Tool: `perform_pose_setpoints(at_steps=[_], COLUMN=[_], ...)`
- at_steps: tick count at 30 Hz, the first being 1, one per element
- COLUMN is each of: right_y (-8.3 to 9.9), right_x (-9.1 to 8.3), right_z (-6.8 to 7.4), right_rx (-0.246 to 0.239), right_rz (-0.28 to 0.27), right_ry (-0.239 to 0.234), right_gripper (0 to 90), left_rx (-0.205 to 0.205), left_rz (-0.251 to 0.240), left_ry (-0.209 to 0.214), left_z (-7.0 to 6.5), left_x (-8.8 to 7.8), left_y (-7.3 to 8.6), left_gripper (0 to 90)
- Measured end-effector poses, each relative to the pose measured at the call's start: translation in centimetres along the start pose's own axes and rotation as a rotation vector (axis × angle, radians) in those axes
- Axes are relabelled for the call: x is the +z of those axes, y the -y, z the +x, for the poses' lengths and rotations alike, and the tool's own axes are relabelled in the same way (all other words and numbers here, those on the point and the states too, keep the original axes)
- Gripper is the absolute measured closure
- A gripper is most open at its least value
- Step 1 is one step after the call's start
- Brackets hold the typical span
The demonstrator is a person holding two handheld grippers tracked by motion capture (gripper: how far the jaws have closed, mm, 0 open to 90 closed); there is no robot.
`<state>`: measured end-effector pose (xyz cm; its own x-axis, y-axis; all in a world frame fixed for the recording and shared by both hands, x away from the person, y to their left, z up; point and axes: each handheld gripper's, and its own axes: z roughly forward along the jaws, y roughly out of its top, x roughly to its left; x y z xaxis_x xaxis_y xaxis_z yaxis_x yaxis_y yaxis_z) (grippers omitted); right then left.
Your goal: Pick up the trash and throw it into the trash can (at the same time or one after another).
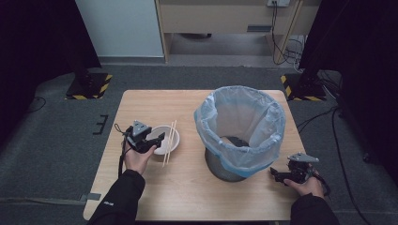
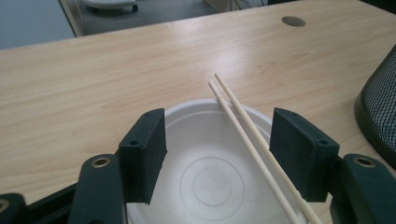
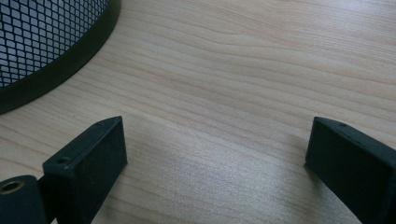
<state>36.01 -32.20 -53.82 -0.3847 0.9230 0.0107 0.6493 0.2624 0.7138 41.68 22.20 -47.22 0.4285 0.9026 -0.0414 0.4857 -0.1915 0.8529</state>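
Left hand-held gripper (image 1: 157,139) and right hand-held gripper (image 1: 278,174) both gape.

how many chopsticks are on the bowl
2. Both chopsticks lie side by side across the white bowl, toward its right side in the high view, their far tips reaching past the rim over the table.

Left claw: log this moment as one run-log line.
left claw: open over bowl | chopsticks: across bowl rim | right claw: open beside bin
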Motion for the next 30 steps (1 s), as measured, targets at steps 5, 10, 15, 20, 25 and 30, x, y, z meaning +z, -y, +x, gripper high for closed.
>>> perform_pose_setpoints(at_steps=[5,10,15,20,25,30], right_y=[0.0,0.0,0.0,0.0,0.0,0.0], right_x=[0.0,0.0,0.0,0.0,0.0,0.0], right_z=[0.0,0.0,0.0,0.0,0.0,0.0], right_rx=[-0.002,-0.002,-0.002,-0.002,-0.002,-0.002], right_rz=[-0.001,-0.001,-0.001,-0.001,-0.001,-0.001], right_ry=[0.0,0.0,0.0,0.0,-0.001,-0.002], right_gripper=[5.5,5.5,5.5,5.5,5.5,5.5], left_rx=[0.006,0.013,0.012,0.01,0.006,0.0], left_rz=[0.042,0.069,0.089,0.098,0.097,0.1], left_ry=[0.012,0.015,0.018,0.019,0.019,0.017], left_z=[-0.5,-0.9,-0.9,-0.7,-0.7,-0.6], left_x=[1.0,1.5,1.8,2.0,1.9,1.9], left_y=[0.6,0.9,1.1,1.3,1.3,1.3], left_gripper=[36.2,36.3,37.1,37.8,39.5,40.0])
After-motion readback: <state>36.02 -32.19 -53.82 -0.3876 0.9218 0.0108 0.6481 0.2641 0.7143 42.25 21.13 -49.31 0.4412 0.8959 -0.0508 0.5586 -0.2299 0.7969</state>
